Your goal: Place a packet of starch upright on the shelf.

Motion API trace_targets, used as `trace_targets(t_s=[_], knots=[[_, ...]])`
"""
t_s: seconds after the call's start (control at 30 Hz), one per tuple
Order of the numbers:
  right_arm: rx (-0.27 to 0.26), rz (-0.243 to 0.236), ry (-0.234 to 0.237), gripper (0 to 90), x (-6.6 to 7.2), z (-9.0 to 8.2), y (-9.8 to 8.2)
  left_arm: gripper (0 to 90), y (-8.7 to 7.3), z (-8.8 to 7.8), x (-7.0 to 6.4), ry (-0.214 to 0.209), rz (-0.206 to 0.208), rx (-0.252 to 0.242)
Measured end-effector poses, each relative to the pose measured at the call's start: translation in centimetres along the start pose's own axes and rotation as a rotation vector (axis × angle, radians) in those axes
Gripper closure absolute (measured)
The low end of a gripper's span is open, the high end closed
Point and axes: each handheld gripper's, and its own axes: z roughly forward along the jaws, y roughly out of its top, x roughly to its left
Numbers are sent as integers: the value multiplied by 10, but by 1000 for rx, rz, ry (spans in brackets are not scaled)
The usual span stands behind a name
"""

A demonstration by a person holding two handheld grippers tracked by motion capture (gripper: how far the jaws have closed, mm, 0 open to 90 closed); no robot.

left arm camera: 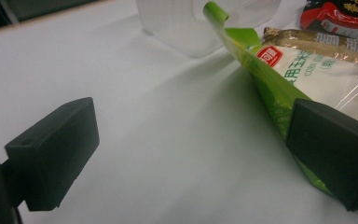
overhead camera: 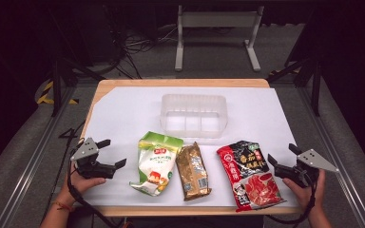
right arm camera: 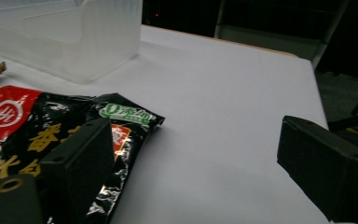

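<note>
White paper covered the worktop [overhead camera: 123, 109], and you held both grippers low at its near corners, as if poised before a first pick. Your left gripper [overhead camera: 111, 153] sat at about eight o'clock with its jaws spread apart and nothing between them, pointing toward the green pouch [overhead camera: 156, 162]; in the left gripper view that pouch [left arm camera: 279, 88] lay just beside one jaw, its glossy side gusset rising to a crimped top. Your right gripper [overhead camera: 279, 160] rested at about four o'clock, jaws likewise wide and empty, aimed at the red-black pouch [overhead camera: 251, 175], whose crinkled foil corner [right arm camera: 121, 116] lay near one jaw.

Between them, near six o'clock, lay a slim gold sachet [overhead camera: 193, 171], flat and shiny. All three packets lay side by side with their long axes running toward twelve o'clock, probably so each could be pinched at an edge. At twelve o'clock stood a frosted plastic bin [overhead camera: 194, 114], rectangular, open-topped and empty, likely the place for the packets.
</note>
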Motion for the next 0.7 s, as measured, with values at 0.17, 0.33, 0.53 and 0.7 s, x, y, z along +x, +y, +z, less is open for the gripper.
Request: trace_targets(t_s=[0.17,0.33,0.53,0.7], knots=[[27,17,78,122,1,-1,6,55,-2,2,-3,-26,4,66],[90,-32,151,109,9,-1,22,48,-3,0,-7,-30,19,80],[121,-58,176,109,16,-2,41,45,1,4,-12,-43,29,88],[133,-6,148,124,29,1,60,52,5,9,-16,-59,38,95]])
